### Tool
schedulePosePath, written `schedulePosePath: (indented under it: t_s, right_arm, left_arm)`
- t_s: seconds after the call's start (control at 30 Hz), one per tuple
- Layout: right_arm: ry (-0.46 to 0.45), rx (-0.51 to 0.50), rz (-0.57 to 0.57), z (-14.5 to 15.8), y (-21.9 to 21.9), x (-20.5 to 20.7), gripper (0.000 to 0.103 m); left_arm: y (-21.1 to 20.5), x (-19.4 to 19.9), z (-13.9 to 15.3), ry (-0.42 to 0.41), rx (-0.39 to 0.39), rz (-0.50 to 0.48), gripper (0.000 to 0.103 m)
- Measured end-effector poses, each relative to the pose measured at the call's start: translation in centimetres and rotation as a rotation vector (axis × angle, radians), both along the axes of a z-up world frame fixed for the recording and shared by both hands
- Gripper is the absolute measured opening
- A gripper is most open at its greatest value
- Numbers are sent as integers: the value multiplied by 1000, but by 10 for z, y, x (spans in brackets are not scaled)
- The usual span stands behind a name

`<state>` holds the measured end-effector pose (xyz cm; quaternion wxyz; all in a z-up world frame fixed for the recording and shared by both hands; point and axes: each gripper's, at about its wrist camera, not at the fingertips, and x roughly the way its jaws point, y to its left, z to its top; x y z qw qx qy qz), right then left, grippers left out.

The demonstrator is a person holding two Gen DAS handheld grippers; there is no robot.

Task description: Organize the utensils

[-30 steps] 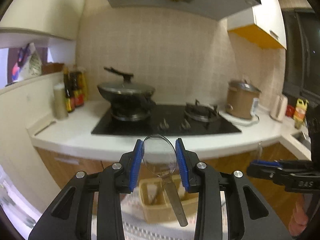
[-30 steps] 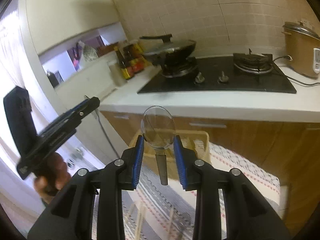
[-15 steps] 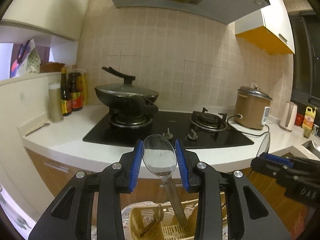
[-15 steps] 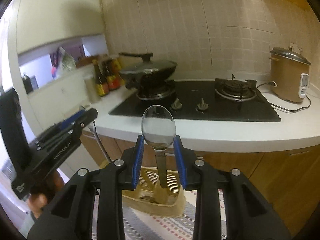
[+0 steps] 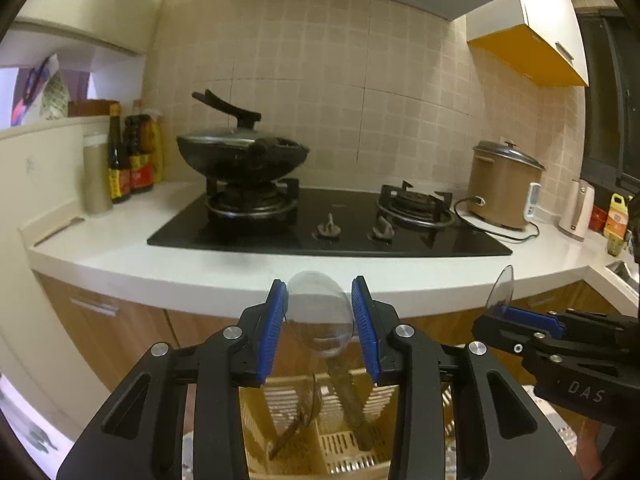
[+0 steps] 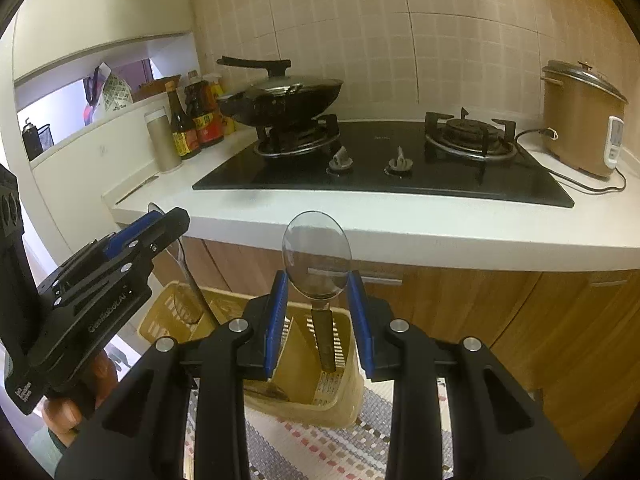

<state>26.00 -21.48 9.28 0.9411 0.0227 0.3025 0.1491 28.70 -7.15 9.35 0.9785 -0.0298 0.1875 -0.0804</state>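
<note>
My left gripper is shut on a clear plastic spoon, bowl up, handle hanging down toward a yellow slotted utensil basket below. My right gripper is shut on a second clear spoon, bowl up, handle pointing down over the same basket. The basket stands on a woven mat, and a dark utensil lies inside it. The right gripper shows at the right of the left wrist view. The left gripper shows at the left of the right wrist view.
A white counter with a black gas hob runs ahead. A lidded wok sits on the left burner. Sauce bottles stand at the left, a brown rice cooker at the right. Wooden cabinet fronts are below.
Both grippers, each still holding its spoon, have risen and tilted up toward the counter. The basket has dropped lower in both views and the stove looks closer.
</note>
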Motion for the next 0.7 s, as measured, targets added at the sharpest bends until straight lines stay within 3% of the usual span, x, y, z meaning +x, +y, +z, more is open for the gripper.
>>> schedulePosePath:
  t_s: [0.23,0.3,0.33,0.37,0.7]
  right_arm:
    - [59,8,2,-7,-4,-4,29]
    - [70,20,0,-7,-6,-6,34]
    - [73,26,-7,-6,-8,-8,46]
    - [73,31,-9,-5,-10,-10,52]
    - [118,43,13,10,-13,-53,52]
  left_arm:
    - [6,-9,-1,41,-19,-24,40]
    - [8,-15,0,43,-13,-25,43]
    - [8,-18,1,43,-10,-24,43]
    - [9,-21,1,45,-8,-24,44]
    - [34,-62,10,126,-38,-31,45]
